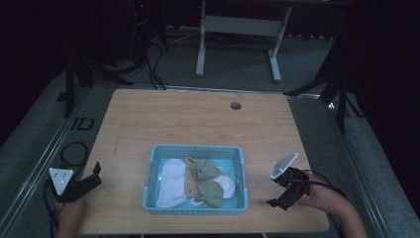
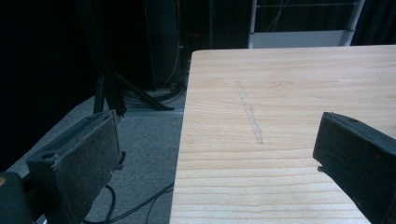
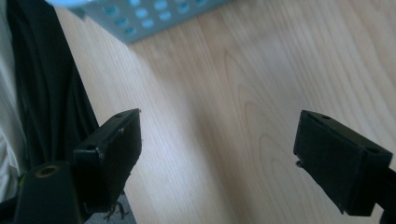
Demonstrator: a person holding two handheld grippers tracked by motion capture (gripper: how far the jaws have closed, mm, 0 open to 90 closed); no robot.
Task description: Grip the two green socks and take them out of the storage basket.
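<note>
On the table (image 1: 198,124), the basket (image 1: 194,208) lies apparently crosswise; both grippers' jaws spread, empty.

Your one obstacle is the basket (image 1: 194,151), near the front middle of the surface (image 1: 198,119). Beyond the basket, and to its left and right, the wood is bare, so you can pass either gripper freely there.
</note>
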